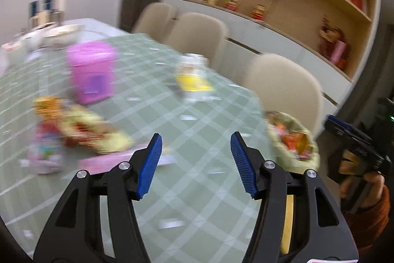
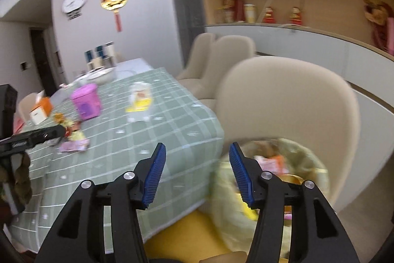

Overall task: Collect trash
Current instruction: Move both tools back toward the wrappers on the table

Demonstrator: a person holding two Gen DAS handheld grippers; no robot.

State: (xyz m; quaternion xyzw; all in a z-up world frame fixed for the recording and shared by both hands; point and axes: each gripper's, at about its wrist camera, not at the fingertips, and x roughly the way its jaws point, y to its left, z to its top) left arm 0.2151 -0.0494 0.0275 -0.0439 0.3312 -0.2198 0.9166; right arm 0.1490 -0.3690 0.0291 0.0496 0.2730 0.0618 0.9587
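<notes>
Snack wrappers (image 1: 81, 132) lie in a blurred heap on the green checked tablecloth (image 1: 187, 115), left of my left gripper (image 1: 195, 139), which is open and empty above the table. They also show in the right wrist view (image 2: 71, 133). A translucent yellow trash bag (image 2: 283, 179) with wrappers and a gold can inside sits off the table's corner in front of a beige chair; it also shows in the left wrist view (image 1: 293, 139). My right gripper (image 2: 197, 149) is open and empty, between the table corner and the bag.
A pink container (image 1: 92, 73) and a clear bottle with a yellow label (image 1: 193, 78) stand on the table. An orange and white box (image 2: 40, 110) and dishes (image 2: 98, 74) are at the far end. Beige chairs (image 2: 283, 100) line the right side. The right gripper's body (image 1: 357, 139) shows at the far right.
</notes>
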